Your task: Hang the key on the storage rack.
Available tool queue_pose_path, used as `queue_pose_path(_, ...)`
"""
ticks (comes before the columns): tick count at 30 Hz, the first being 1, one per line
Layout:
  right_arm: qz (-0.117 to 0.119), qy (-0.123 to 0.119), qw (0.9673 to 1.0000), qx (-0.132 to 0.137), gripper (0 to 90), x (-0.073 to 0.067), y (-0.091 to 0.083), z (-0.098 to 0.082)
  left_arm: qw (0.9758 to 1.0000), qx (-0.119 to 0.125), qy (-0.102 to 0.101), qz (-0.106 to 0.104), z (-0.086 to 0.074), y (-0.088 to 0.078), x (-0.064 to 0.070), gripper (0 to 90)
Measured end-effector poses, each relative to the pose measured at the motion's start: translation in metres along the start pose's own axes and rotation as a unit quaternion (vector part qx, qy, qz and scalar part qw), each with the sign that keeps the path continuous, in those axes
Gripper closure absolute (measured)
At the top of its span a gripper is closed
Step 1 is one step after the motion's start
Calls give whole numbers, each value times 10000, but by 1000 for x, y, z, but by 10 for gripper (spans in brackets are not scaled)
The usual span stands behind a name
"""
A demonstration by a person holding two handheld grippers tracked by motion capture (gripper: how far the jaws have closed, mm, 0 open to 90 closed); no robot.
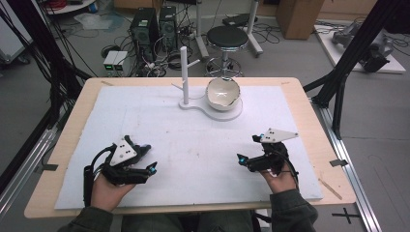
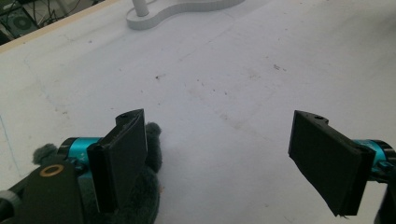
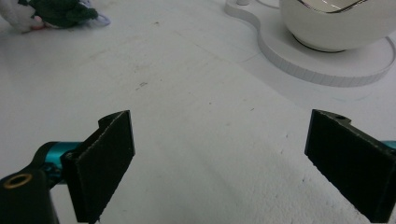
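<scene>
A white stand point(image 1: 193, 104) sits at the back middle of the white mat point(image 1: 193, 145), with an upright pole point(image 1: 184, 72) and a white bowl point(image 1: 223, 93) on its round base. My left gripper point(image 1: 151, 157) lies low at the front left, open with nothing between its pads point(image 2: 219, 119). A grey-green fuzzy tuft point(image 2: 149, 177) sits against its left jaw; whether it belongs to the gripper I cannot tell. My right gripper point(image 1: 247, 148) rests at the front right, open and holding nothing point(image 3: 219, 119), and points toward the bowl point(image 3: 336, 23) and stand base point(image 3: 322, 65).
The mat covers most of a wooden table point(image 1: 53, 145). Behind the table stand a black stool point(image 1: 227, 37), computer towers point(image 1: 145, 29) and cables. Black frame struts point(image 1: 348, 58) rise at the right. The stand base point(image 2: 177, 9) lies far ahead of the left gripper.
</scene>
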State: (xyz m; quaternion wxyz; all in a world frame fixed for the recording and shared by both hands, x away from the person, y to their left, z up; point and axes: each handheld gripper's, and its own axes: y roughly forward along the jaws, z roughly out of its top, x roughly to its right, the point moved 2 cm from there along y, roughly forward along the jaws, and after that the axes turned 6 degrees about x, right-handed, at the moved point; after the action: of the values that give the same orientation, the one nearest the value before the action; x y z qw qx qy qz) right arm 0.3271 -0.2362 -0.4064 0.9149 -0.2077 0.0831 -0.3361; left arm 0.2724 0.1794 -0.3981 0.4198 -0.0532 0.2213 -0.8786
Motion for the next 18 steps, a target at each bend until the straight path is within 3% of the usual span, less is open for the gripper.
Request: queue_pose_path(18, -17, -31, 10000, -22, 74, 1, 0, -1, 10000, 24, 21, -46, 2, -2, 0, 201)
